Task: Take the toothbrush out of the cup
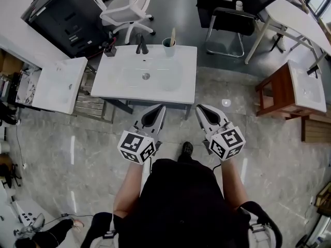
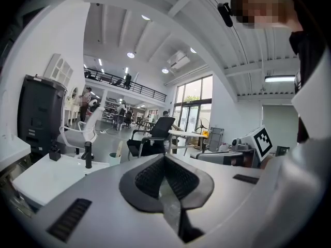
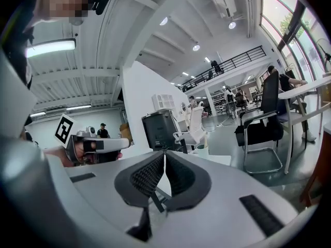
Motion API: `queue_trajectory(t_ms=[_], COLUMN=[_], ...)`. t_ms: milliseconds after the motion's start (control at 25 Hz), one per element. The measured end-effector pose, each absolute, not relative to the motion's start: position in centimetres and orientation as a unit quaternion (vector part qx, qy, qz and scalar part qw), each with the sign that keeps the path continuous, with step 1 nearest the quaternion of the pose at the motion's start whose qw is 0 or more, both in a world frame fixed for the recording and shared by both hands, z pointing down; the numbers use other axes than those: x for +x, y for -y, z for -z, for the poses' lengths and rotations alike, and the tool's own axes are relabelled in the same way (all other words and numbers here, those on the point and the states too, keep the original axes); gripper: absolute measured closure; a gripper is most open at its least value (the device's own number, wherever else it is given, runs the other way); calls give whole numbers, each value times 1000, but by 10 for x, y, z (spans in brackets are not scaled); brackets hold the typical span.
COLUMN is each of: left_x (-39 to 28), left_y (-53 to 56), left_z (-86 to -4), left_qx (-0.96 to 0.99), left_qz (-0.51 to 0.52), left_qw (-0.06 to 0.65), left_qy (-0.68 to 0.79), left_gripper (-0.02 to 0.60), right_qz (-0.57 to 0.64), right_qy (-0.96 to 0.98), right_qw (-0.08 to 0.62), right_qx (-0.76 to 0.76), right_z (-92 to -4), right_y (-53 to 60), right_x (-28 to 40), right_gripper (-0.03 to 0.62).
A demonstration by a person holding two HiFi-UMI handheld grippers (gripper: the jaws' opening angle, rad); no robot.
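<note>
A pale teal cup [image 1: 169,44] stands on the far right corner of the white sink top [image 1: 118,87], with a light-coloured toothbrush [image 1: 172,34] upright in it. A black faucet [image 1: 141,46] rises to the cup's left. Both grippers hang side by side in front of the sink's near edge, well short of the cup. My left gripper [image 1: 161,108] has its jaws together with nothing between them, and so has my right gripper [image 1: 198,107]. The left gripper view shows the cup [image 2: 114,159] small and far off, left of the shut jaws [image 2: 164,156]. In the right gripper view the cup [image 3: 202,150] sits just beyond the shut jaws [image 3: 164,153].
Another white basin [image 1: 59,84] stands at the left. A wooden stand with a basin [image 1: 289,89] is at the right. Behind the sink are a white office chair [image 1: 129,6], a black chair [image 1: 227,25] and a black cabinet [image 1: 67,14]. The floor is grey tile.
</note>
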State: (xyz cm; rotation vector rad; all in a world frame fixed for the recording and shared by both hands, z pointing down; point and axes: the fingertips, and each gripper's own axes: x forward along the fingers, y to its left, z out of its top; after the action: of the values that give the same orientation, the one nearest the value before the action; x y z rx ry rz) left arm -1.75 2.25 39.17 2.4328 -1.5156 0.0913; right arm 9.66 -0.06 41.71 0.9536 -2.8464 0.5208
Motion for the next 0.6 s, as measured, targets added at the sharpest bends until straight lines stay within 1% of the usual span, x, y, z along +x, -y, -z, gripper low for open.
queue_trajectory(t_ms=[280,600], left_x=[-8,-26], left_y=[5,31], left_z=[-399,-410], left_qx=[832,829], left_qz=[-29,-27], left_qw=[147,160], left_qy=[534,536], left_gripper=[568,568], right_qz=[-188,-206], right_qy=[932,927], right_qw=[67,79], right_qx=[304,304], right_z=[-433,-448], right_y=[32,57], right_x=[104,91], right_gripper=[560,562])
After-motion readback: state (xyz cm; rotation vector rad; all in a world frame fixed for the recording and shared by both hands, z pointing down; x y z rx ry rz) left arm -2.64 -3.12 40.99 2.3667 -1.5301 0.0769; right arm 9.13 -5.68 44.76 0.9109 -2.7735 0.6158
